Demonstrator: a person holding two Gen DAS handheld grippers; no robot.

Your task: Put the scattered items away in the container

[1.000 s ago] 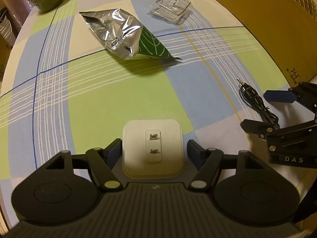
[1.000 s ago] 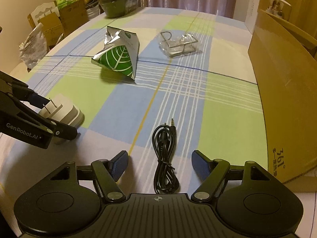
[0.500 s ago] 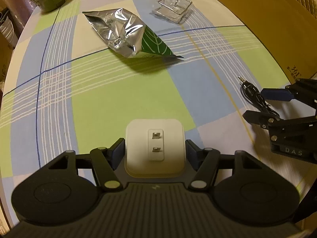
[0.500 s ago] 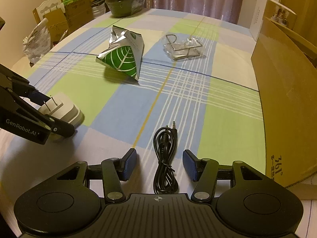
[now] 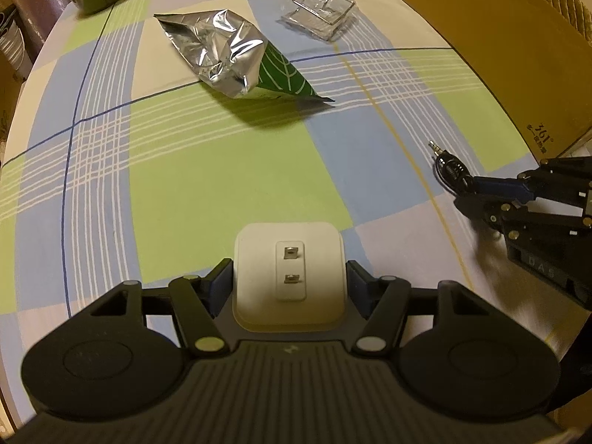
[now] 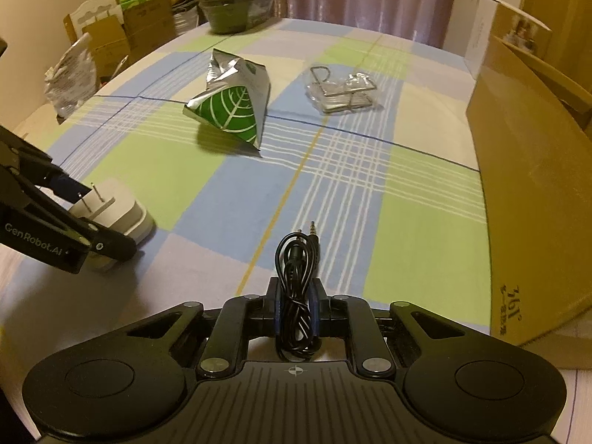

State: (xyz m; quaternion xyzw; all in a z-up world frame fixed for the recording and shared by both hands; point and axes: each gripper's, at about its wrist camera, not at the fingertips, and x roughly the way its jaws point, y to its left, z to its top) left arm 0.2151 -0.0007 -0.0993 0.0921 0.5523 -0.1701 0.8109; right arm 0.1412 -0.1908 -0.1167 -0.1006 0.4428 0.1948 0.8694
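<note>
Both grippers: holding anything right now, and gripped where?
Left gripper clamps the white two-prong wall charger by its two sides. Right gripper pinches the coiled black audio cable across the bundle's middle.

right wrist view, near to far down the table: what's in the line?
Right hand-held gripper shut on the black audio cable → green leaf foil bag → wire rack in clear wrap → dark green pot at the far edge.
</note>
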